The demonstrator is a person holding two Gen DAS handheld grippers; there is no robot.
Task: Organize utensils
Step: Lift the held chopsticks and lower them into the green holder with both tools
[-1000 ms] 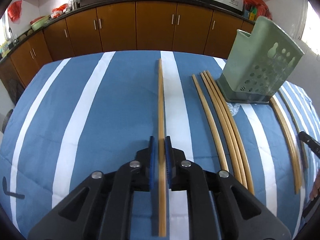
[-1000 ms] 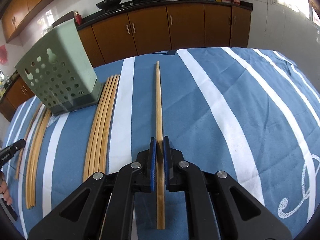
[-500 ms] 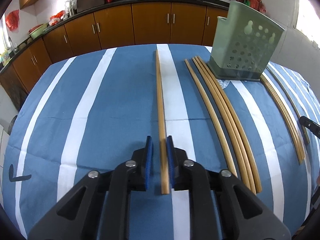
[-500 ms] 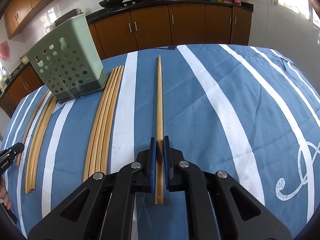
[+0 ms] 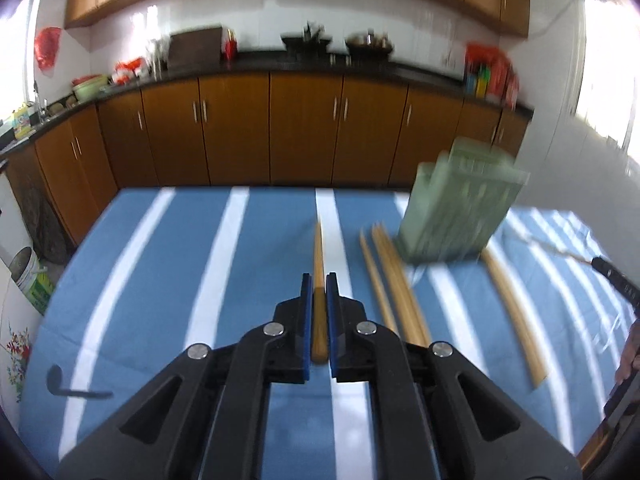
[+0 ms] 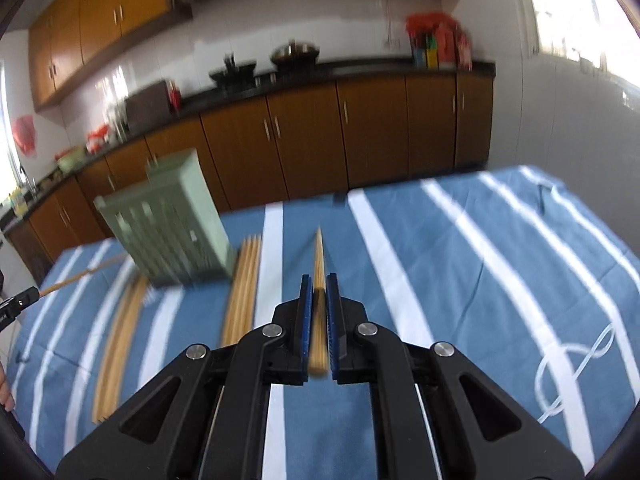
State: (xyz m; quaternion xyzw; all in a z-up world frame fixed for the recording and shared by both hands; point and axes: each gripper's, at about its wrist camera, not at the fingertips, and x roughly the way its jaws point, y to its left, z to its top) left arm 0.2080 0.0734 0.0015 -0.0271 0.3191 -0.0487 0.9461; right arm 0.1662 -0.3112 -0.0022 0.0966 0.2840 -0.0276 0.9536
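While the left wrist view is motion-blurred, the left gripper is clear enough: blue pads clamped on a single wooden chopstick, jaws having just finished closing onto it. The chopstick runs straight ahead between the pads, tip pointing toward the far table edge, butt end poking out behind the pads. It is over a white stripe of the blue-and-white striped tablecloth; whether it is lifted clear of the cloth I cannot tell. A bunch of loose chopsticks lies on the cloth to the right. Just beyond them stands the green perforated utensil holder, upright, blurred. Another bundle of chopsticks lies right of the holder. The right gripper's tip shows at the right edge, a thin stick at its tip.

Right wrist view, also blurred: right gripper clamped on its own chopstick, pads pressed on both sides, stick pointing forward. Loose chopsticks lie on the cloth to the left, touching or just beside the green holder. More chopsticks lie left of the holder base. The left gripper's tip is at the left edge, holding a stick. Brown kitchen cabinets fill the background.
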